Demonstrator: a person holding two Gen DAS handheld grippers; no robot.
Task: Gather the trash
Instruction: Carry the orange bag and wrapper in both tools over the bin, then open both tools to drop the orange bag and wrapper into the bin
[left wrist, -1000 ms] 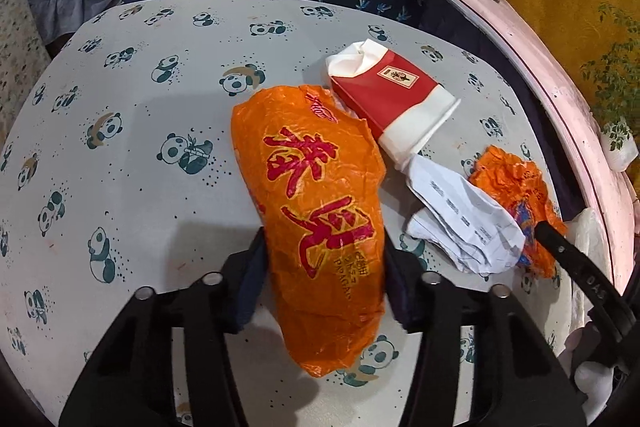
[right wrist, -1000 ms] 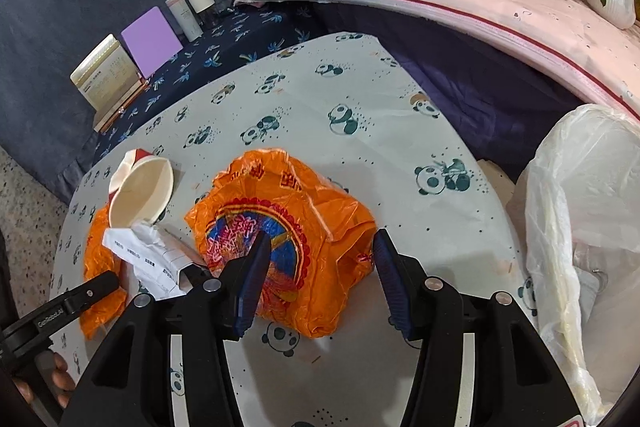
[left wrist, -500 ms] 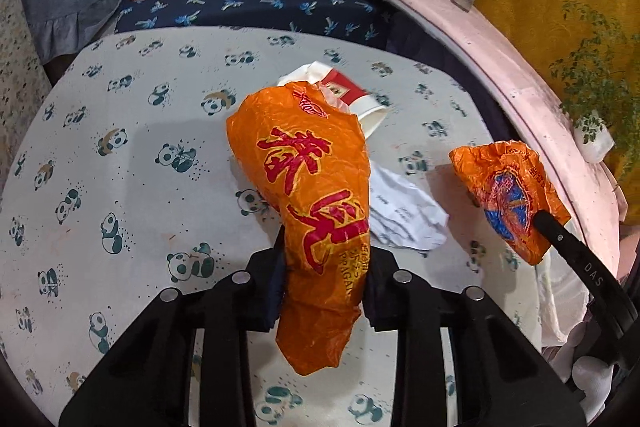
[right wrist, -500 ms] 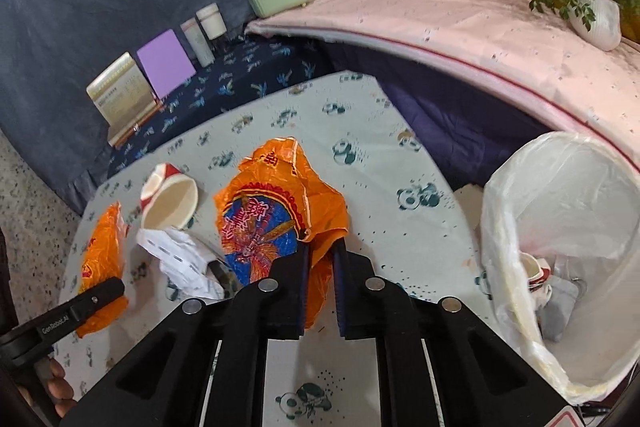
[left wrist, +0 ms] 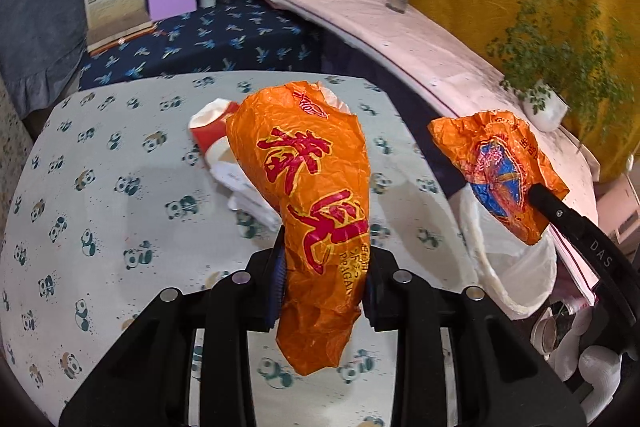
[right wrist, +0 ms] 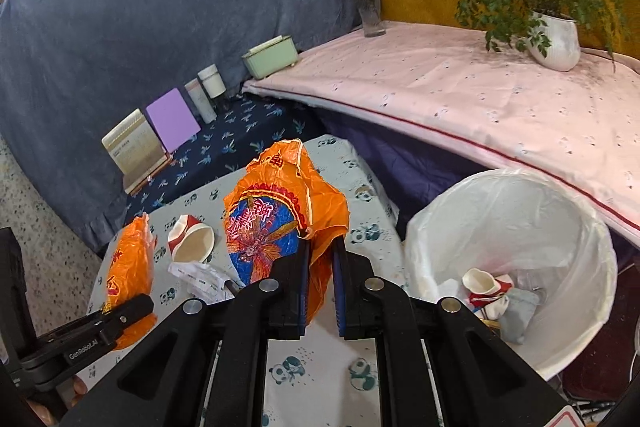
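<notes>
The left gripper [left wrist: 323,291] pinches an orange wrapper [left wrist: 316,211] above the panda-print table [left wrist: 100,195]. The right gripper [right wrist: 320,291] clamps an orange bag [right wrist: 280,211] beside the white-lined bin [right wrist: 560,307]; a paper cup [right wrist: 190,241] and crumpled paper [right wrist: 200,277] lie on the table.

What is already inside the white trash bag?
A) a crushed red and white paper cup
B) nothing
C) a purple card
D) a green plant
A: in the right wrist view a crushed red and white paper cup lies at the bottom of the white trash bag.
</notes>
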